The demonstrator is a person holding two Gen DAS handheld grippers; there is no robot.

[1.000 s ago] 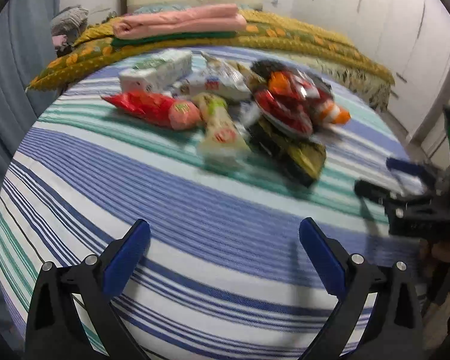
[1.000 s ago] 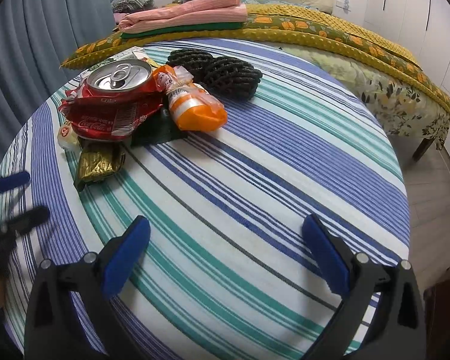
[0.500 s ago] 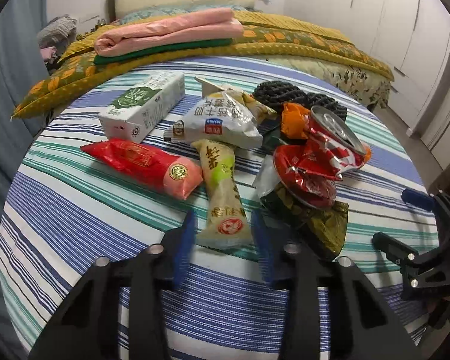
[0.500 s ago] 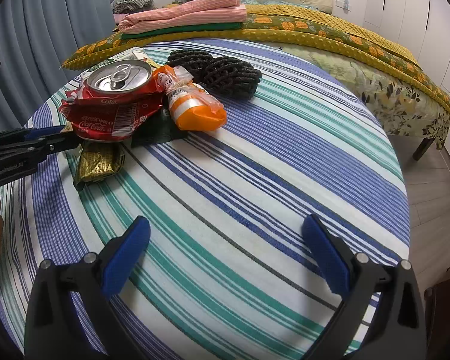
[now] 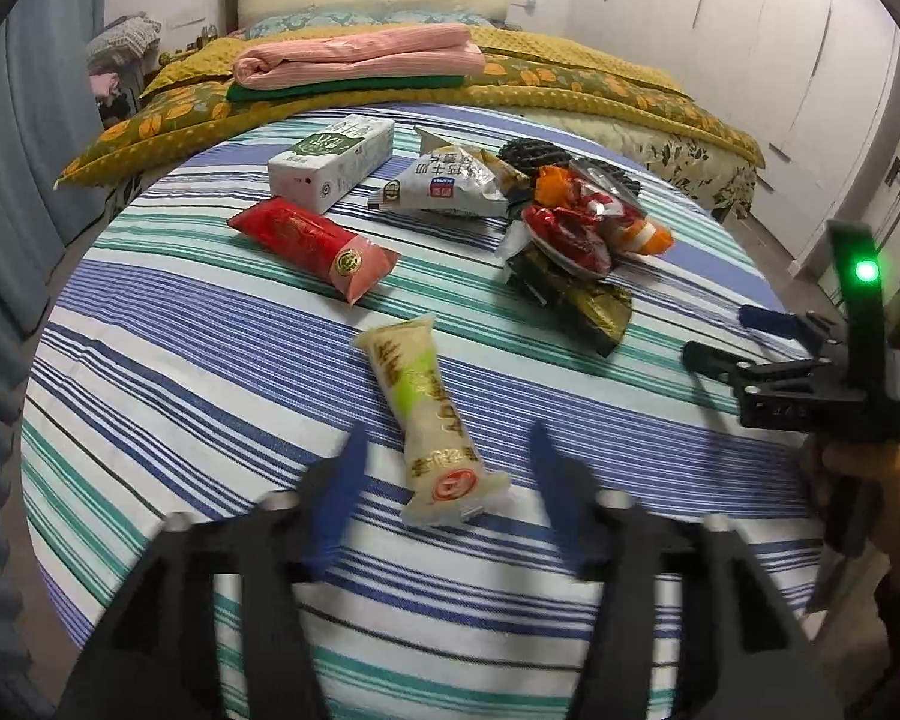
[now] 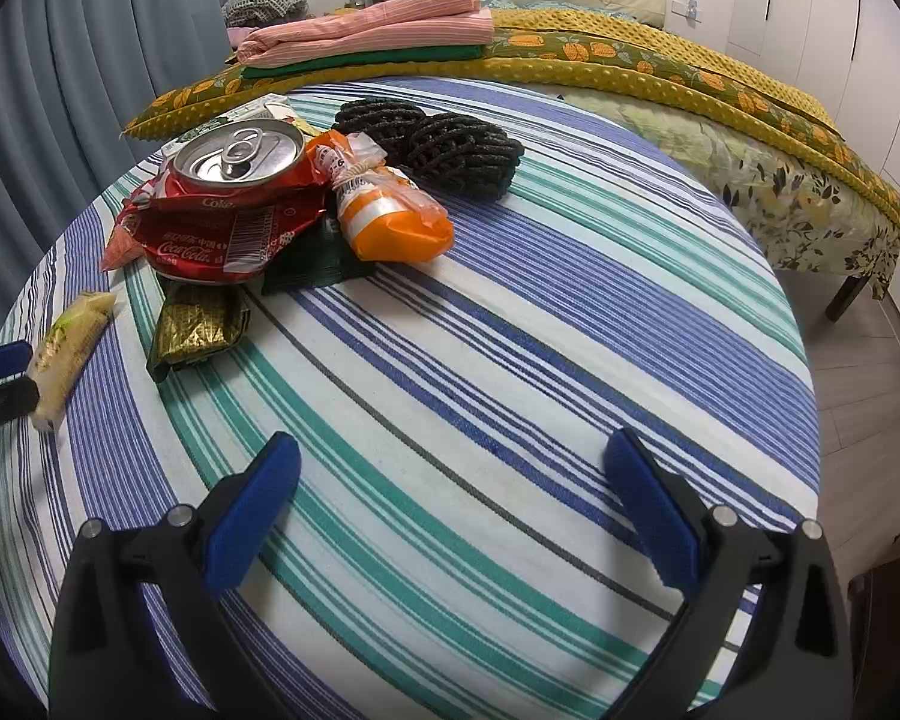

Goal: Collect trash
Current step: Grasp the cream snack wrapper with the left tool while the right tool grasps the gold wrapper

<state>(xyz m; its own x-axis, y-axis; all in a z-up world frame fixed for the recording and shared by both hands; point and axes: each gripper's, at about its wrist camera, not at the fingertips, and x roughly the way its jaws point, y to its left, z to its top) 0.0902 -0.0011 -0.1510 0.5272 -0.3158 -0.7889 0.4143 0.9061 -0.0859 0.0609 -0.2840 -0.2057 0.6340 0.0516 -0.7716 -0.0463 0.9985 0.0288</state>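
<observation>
Trash item nearest the left gripper [image 5: 444,480]: a pale yellow-green snack wrapper [image 5: 429,414], lying flat on the striped tablecloth [image 5: 210,360], its sealed near end between the blue fingertips [image 5: 342,480].

Left wrist view: jaws stand apart on either side of the wrapper's near end, not touching it; fingers motion-blurred. Judged step: grasp of this wrapper. To do it well, the pads should straddle the flat sealed end, come down close to the cloth, then pinch the film without catching the fabric. Wrapper looks thin, crinkled and empty; likely light and slippery. Farther off: red wrapper [image 5: 315,249], milk carton [image 5: 333,162], white snack bag [image 5: 441,183], and a pile with a crushed can [image 5: 570,228] over a gold-green foil wrapper [image 5: 576,306]. Right gripper [image 5: 744,336] is visible at the right edge.

Right wrist view: right gripper [image 6: 450,516] released, jaws wide, nothing between them, over bare cloth. Crushed Coca-Cola can [image 6: 234,204], orange packet [image 6: 390,216] and black mesh scrubbers [image 6: 438,141] lie ahead; the pale wrapper [image 6: 69,348] sits at far left.
</observation>
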